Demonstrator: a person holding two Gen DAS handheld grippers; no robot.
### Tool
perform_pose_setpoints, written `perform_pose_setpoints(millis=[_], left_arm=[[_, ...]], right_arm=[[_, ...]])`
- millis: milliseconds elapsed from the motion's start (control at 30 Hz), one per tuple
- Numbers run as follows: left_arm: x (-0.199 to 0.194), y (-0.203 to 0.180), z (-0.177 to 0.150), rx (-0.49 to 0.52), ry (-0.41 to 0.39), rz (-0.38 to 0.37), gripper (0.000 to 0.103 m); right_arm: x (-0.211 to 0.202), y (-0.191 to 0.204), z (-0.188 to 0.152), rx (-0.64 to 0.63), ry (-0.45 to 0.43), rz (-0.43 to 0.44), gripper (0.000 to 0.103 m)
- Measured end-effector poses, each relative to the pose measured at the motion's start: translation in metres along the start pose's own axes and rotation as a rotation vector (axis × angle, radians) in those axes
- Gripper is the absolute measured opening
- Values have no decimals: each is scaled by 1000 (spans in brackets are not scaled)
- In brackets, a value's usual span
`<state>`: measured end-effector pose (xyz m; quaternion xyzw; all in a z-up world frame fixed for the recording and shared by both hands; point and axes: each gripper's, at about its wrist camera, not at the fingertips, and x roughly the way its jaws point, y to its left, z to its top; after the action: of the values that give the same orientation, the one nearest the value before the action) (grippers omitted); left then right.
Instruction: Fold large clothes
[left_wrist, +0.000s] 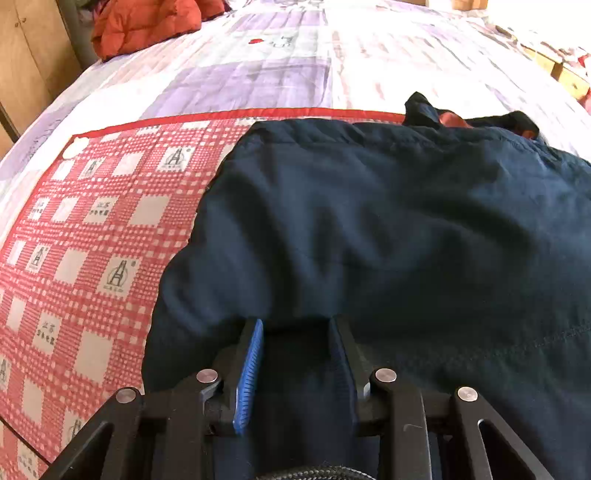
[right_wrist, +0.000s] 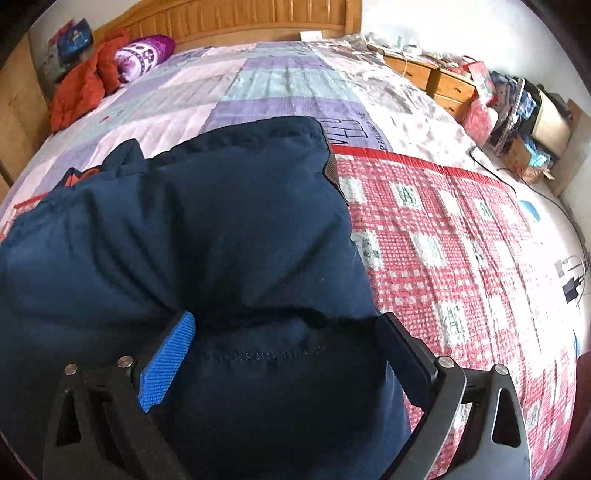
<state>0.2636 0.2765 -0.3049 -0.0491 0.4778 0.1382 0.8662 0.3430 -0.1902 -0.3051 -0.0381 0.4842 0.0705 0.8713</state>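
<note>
Two grippers pointed down at the dark blue jacket (left_wrist: 388, 229); the left gripper (left_wrist: 297, 325) stood partly spread with fabric between its pads, though whether they pinched it I could not tell; the right gripper (right_wrist: 288, 321) was spread wide, astride a padded fold, not squeezing it; the jacket lay on a red checked mat (left_wrist: 81, 236) on the bed (right_wrist: 258, 85), its collar toward the wooden headboard (right_wrist: 229, 18).

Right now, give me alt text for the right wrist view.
A puffy navy quilted jacket lies folded on a red-and-white checked woven mat over a pastel patchwork bedspread. The right tongs stand wide open astride its near edge.
</note>
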Motion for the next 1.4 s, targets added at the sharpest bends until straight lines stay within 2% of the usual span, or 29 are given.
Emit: perform_pose_setpoints(millis=[533,667,700,733,800,900,1000,1100,1200,1300,1400], left_arm=[[0,2,2,30,-13,8,34],[-7,29,-6,-20,-27,60,34],[-9,43,-14,-41,-19,110,36],[-11,53,-19,-60,-14,125,40],[-25,87,-42,-154,9,147,41],[-59,107,-81,-184,29,172,41],[-103,97,-122,-158,59,175,42],[-146,64,-154,-126,148,131,49],[-190,26,-172,-114,233,90,52],[-236,-9,-174,-91,253,68,60],[-283,-32,-167,-81,225,64,71]], right_arm=[[5,8,4,8,6,3,100],[0,1,2,23,8,18,100],[-1,-1,1,26,7,20,100],[-6,-8,-4,42,4,17,100],[-14,-21,-13,81,5,-8,100],[-42,-41,-34,130,-2,-89,100],[-95,-32,-71,33,-21,-122,100],[-145,-5,-107,-62,1,-87,100],[-206,29,-143,-105,32,-16,100],[-258,61,-167,-104,79,45,100],[-302,89,-180,-93,93,62,100]])
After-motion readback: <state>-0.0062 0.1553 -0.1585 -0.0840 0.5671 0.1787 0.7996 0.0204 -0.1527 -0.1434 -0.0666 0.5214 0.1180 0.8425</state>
